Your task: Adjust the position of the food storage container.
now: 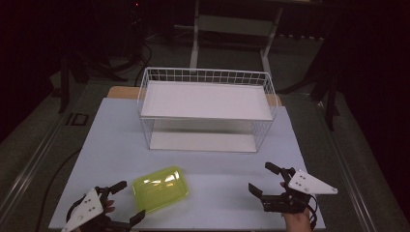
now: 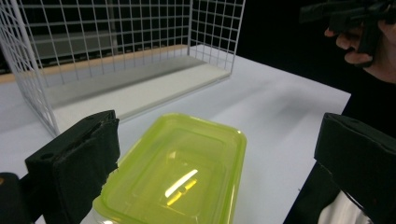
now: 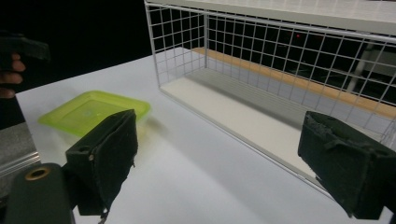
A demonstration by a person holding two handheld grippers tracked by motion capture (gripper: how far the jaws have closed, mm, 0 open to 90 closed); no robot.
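Observation:
A yellow-green plastic container (image 1: 160, 188) lies flat on the white table top, near the front left. My left gripper (image 1: 131, 199) is at its near left edge, open, with the container's corner between the wide jaws but untouched. The left gripper view has the container (image 2: 177, 172) lying between and ahead of that gripper (image 2: 215, 163). My right gripper (image 1: 259, 177) is open over bare table at the front right, holding nothing. From the right gripper view, that gripper (image 3: 224, 158) points at the container (image 3: 93, 112) and the rack.
A white wire rack (image 1: 205, 77) with an upper and a lower white shelf stands at the middle back of the table (image 1: 217, 169). Its mesh wall (image 2: 93, 42) (image 3: 280, 46) faces both grippers. Dark floor and stands surround the table.

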